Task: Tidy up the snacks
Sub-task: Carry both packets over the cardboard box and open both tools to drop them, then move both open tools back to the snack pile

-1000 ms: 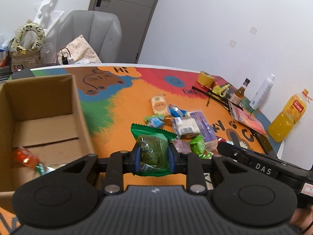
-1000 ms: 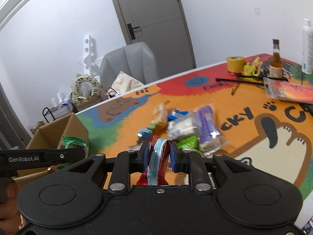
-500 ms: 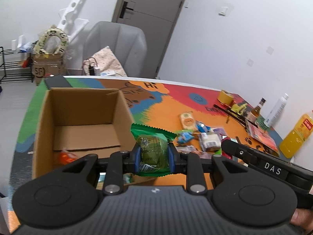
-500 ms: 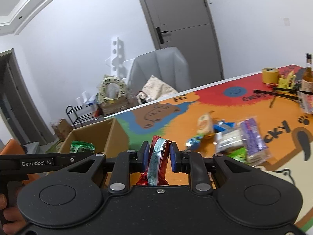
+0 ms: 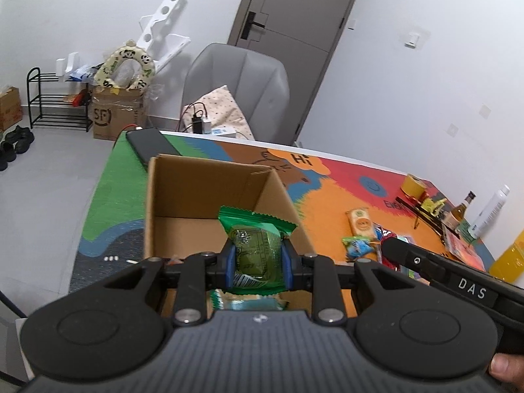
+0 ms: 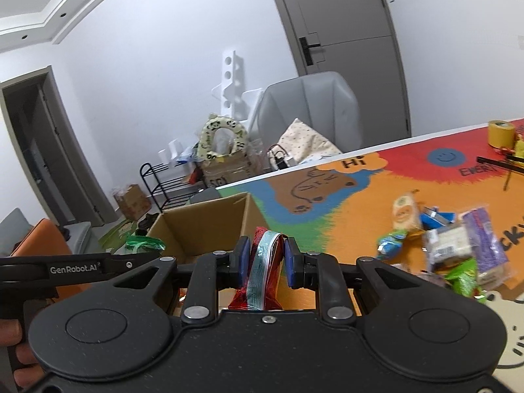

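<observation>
Your left gripper [image 5: 258,260] pinches the green foil snack packet [image 5: 257,252] mid-body over the open cardboard box [image 5: 209,193]. Right gripper [image 6: 264,263] clamps the red-and-blue crinkly packet [image 6: 262,271]. Both look light, soft, slippery; grip mid-body.

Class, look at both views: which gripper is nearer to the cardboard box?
Left. The left gripper holds a green packet over the cardboard box; the right gripper, holding a red packet, is beside it.
</observation>
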{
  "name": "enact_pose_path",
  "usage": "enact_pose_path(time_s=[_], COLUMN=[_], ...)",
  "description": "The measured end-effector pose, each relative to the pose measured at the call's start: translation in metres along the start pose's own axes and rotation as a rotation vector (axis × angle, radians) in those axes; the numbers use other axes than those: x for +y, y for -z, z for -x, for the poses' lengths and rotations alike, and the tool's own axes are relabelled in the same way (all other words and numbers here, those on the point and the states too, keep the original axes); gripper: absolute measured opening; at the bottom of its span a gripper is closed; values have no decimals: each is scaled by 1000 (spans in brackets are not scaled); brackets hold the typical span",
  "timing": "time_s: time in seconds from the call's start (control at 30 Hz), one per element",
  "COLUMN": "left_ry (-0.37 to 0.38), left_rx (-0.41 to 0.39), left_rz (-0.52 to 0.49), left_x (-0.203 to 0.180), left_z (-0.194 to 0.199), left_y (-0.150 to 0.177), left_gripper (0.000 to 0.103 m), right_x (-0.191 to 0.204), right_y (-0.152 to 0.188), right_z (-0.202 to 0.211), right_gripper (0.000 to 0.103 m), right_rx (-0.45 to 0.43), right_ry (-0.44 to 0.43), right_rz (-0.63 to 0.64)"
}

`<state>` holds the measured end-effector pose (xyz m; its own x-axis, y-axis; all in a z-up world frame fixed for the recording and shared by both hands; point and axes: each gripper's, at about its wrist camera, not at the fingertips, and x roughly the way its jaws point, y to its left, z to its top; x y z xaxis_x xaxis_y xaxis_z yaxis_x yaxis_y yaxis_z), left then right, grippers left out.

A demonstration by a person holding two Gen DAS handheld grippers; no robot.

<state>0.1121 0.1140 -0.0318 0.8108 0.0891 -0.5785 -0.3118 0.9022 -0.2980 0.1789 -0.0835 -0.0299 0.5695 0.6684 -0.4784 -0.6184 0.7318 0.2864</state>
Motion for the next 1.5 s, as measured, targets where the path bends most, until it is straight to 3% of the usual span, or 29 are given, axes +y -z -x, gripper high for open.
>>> enact_pose_path(time_s=[0.37, 0.6, 0.77, 0.9, 1.03, 1.23, 1.5], left_ry=[-27, -37, -57, -70, -84, -74, -42], left_rx=[30, 27, 24, 15, 4, 2, 15], left_rz=[55, 91, 102, 108, 104, 83, 39], left_x=[30, 46, 52, 55, 53, 44, 22], left_z=[-12, -8, -8, -8, -8, -7, -9], left_y=[-9, -13, -17, -18, -20, -19, -14], left_gripper=[31, 48, 65, 79, 82, 88, 94], right_x=[28, 42, 46, 37, 20, -2, -34], right_y=[-9, -15, -16, -17, -15, -13, -12], right_z=[-28, -46, -51, -48, -37, -23, 1], right_gripper=[21, 21, 41, 43, 52, 55, 67], right_rx=[29, 54, 61, 68, 58, 52, 30], right_ry=[-60, -105, -98, -78, -42, -4, 59], right_rz=[31, 45, 54, 28, 8, -28, -58])
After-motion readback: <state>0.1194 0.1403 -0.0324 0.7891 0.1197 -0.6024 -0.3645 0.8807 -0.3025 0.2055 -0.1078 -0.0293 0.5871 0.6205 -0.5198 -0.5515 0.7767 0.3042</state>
